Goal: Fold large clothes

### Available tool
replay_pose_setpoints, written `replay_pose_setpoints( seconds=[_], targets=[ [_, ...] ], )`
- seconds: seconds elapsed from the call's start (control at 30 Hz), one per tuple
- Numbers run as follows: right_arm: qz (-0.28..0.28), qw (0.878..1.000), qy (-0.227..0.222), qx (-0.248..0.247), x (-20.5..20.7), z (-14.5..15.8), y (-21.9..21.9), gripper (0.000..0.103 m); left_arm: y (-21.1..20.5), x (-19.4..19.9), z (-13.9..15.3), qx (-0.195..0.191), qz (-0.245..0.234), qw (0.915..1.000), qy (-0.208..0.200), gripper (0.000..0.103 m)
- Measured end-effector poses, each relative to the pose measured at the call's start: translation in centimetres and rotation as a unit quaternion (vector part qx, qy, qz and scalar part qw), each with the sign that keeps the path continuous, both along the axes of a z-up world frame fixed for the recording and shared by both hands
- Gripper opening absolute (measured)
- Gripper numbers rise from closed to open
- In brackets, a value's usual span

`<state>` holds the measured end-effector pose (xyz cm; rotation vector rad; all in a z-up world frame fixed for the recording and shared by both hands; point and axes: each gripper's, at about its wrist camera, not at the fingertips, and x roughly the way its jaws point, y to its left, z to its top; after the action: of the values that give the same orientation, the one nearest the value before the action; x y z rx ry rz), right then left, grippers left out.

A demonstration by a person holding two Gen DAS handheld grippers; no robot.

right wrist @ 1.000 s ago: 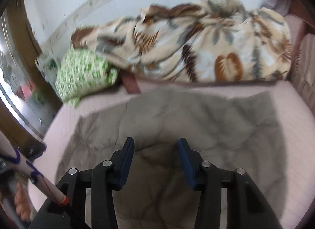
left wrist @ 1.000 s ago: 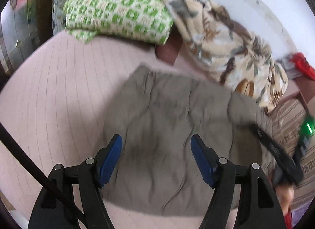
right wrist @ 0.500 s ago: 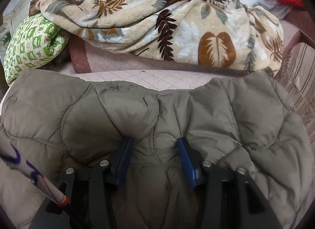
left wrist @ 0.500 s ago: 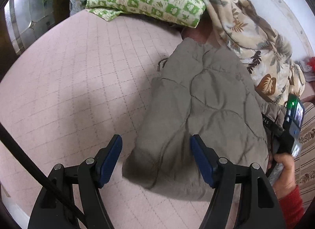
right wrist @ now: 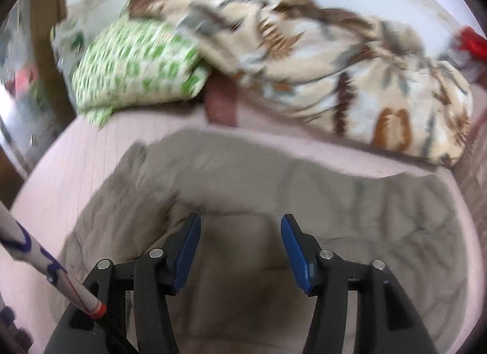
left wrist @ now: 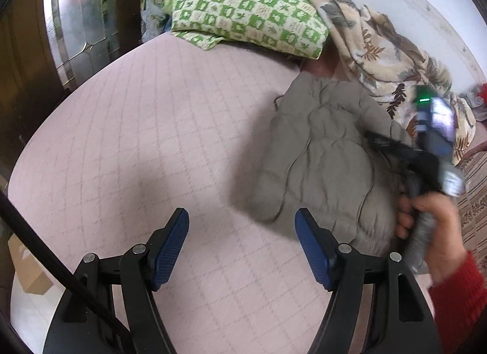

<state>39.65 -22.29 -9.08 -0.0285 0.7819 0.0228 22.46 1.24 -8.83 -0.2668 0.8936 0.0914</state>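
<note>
Olive-grey quilted fabric — the padded jacket [left wrist: 322,168] — lies folded into a compact bundle on the right part of the pink quilted bedspread [left wrist: 146,141], just short of the leaf-print blanket [left wrist: 383,58].

Change: half a second ago the right gripper was pressed into the jacket with fabric bunched between its fingers; it has since lifted clear and let go. A second ago the jacket lay spread wider. Judgement: one fold is complete, and the next needs a fresh grasp on an edge.

Left gripper [left wrist: 242,243]: fingers wide apart, holding nothing, poised over bare bedspread with the jacket's near corner just beside its right finger.

Right gripper [right wrist: 240,246]: fingers wide apart, empty, above the jacket — contact cannot be confirmed through the motion blur. The green checked pillow [right wrist: 137,64] lies behind, well apart.
</note>
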Motion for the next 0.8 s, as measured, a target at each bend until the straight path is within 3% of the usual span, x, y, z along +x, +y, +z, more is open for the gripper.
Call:
replay_pose_setpoints(
  seconds=[0.1,0.17,0.27,0.33,0.43,0.53,0.67,0.8],
  targets=[
    [-0.021,0.998,0.026,-0.045,2.4,-4.2,1.7,0.064,0.4,-0.6,-0.4,0.005,0.006,0.9999,0.010,0.071],
    [-0.028,0.998,0.031,-0.053,3.2,-4.7,1.7,0.065,0.7,-1.1,-0.4,0.003,0.009,0.9999,0.013,0.071],
    [-0.025,0.998,0.042,-0.036,3.1,-2.9,1.1,0.065,0.9,-1.8,-0.3,0.002,0.013,0.9999,0.009,0.071],
    [-0.032,0.999,0.014,-0.017,1.3,-0.4,-0.7,0.066,0.8,-2.0,-0.4,0.000,0.014,0.9998,0.011,0.071],
    [-0.064,0.998,-0.013,-0.017,-1.2,2.0,-5.4,0.068,0.3,-2.3,-0.4,-0.002,0.010,0.9999,0.012,0.071],
    [-0.125,0.992,-0.013,-0.031,-2.0,1.9,-11.2,0.069,-0.7,-2.5,-0.4,0.011,0.002,0.9999,0.011,0.071],
    [-0.227,0.973,0.026,-0.031,-1.8,-1.0,-20.4,0.069,-1.9,-2.4,-0.4,0.027,-0.003,0.9996,0.013,0.071],
    [-0.248,0.966,0.067,0.030,-0.8,-4.7,-25.5,0.080,-2.5,-2.2,-0.4,0.039,-0.003,0.9991,0.016,0.071]
  ],
)
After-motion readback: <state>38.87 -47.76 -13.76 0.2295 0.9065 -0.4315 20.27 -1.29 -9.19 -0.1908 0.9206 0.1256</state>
